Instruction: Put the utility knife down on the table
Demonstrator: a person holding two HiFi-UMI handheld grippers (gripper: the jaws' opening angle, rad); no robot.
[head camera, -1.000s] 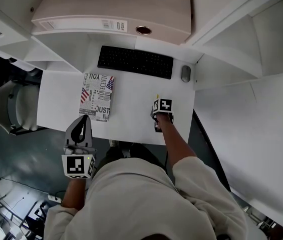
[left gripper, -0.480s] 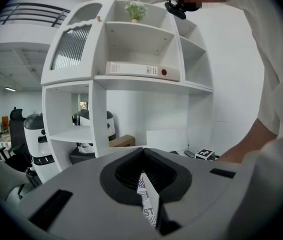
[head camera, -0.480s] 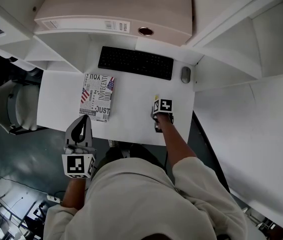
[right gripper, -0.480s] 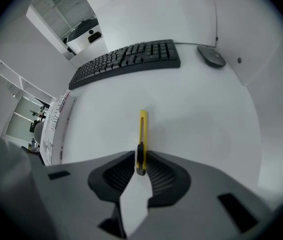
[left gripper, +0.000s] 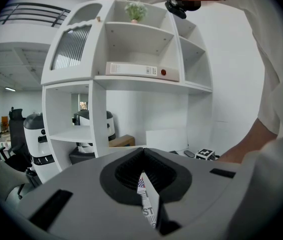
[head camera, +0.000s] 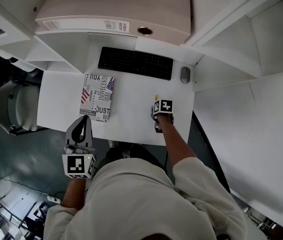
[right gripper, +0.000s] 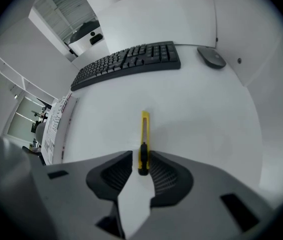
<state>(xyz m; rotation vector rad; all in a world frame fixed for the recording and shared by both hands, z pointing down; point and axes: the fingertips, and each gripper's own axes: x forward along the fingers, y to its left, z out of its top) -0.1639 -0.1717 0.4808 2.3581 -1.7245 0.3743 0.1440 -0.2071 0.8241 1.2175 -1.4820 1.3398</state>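
In the head view, the utility knife (head camera: 156, 98) was seen lying on the white bench (head camera: 131, 101). In the left gripper view, the left gripper (left gripper: 142, 151) was seen closed, with nothing in it. In the right gripper view, the right gripper (right gripper: 140, 156) had just been opened, and the knife was left lying loose between its jaws

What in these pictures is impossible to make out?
- Utility knife: in the head view, nearly all hidden beneath the right tongs, whose jaws have just been opening around it.
- Book: in the left gripper view, only a sliver shows through the shut left tongs.
- Binder label: head view, print too small to read.
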